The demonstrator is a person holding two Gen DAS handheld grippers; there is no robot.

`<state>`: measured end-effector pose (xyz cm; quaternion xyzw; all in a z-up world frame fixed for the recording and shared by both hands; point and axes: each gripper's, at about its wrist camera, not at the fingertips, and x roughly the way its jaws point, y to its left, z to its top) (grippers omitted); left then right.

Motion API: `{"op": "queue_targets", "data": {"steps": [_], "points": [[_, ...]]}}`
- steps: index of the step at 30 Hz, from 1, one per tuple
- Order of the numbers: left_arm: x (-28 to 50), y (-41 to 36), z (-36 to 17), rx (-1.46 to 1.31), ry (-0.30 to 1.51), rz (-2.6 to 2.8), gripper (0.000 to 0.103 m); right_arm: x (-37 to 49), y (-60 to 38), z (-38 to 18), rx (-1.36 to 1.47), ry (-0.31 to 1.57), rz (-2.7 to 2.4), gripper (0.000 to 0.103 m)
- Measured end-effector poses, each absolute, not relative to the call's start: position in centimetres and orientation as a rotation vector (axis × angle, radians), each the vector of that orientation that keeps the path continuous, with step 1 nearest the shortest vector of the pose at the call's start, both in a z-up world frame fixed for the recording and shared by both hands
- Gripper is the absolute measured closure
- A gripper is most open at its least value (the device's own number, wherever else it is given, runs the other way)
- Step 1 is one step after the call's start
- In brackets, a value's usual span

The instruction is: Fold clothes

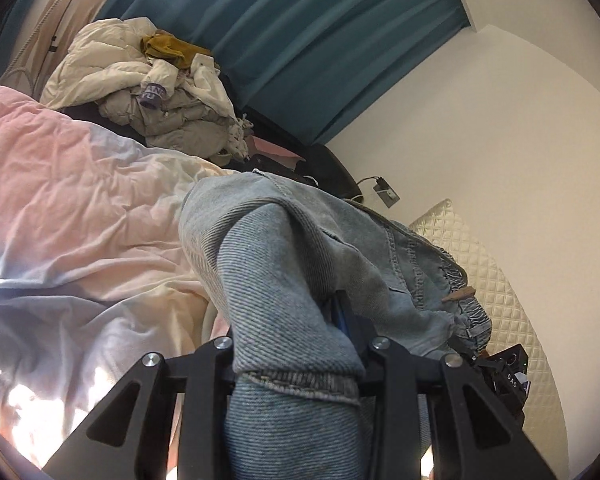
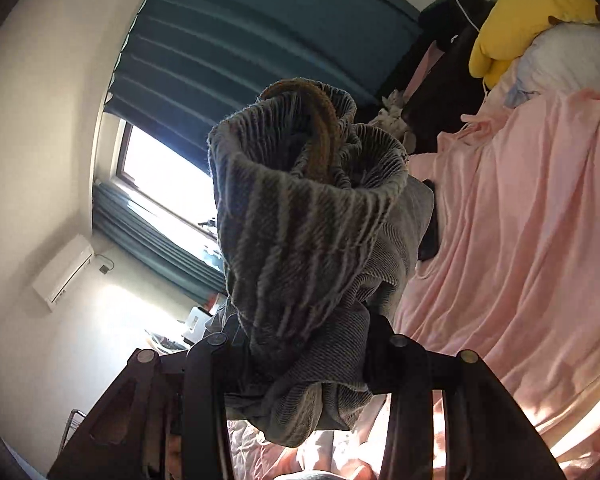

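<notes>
Jeans [image 1: 300, 272]: we hold them lifted above the bed [image 1: 80, 200], stretched between both grippers.
Left gripper [image 1: 300, 344]: fingers clenched on hem.
Right gripper [image 2: 300, 344]: fingers clenched on waistband.

Ahead of my left gripper [image 1: 296, 320] the bunched jeans [image 1: 292, 264] fill the middle of the view — no way through there. To its left the pink duvet [image 1: 80, 200] lies wide and bare, room to pass. Beyond it a pile of pale jackets [image 1: 148, 92] blocks the far edge. On my right side, the yellow pillow [image 2: 528, 12] closes off the bed's far corner.
</notes>
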<state>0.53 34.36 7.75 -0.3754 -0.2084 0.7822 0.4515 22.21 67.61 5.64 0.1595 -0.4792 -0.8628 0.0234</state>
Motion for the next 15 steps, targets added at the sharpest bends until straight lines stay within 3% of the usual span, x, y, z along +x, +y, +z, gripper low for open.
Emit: {"op": "queue_targets", "data": {"steps": [15], "points": [[-1.1,46.0,1.0,-0.978,-0.179,1.808,0.072,27.4,73.0,-2.5,0.507,-1.671,-2.808,0.064]]}}
